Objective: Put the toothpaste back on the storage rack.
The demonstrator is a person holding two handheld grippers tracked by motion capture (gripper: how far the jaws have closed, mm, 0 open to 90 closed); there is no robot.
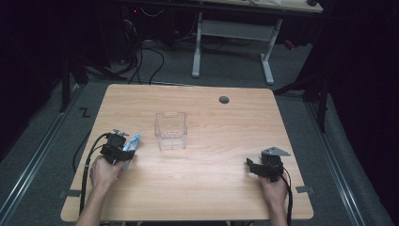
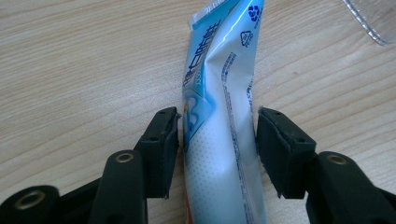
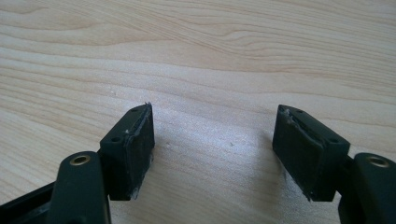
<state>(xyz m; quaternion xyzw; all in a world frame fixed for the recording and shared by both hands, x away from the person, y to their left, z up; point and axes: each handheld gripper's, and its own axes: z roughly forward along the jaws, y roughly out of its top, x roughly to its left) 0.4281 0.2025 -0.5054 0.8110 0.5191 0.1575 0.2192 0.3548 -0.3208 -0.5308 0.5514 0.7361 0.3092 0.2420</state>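
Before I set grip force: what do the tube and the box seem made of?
Tube: soft glossy plastic laminate, it seems; shiny highlights and creases on its printed skin. Box: clear rigid plastic by the look; the table shows through its walls. Table: pale wood-grain top, matte.

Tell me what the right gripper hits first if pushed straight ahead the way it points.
Nothing, likely: the right gripper has bare table between and beyond its open fingers; the way looks free.

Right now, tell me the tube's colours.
Tube: white and light blue, with blue print; left gripper view shows it best.
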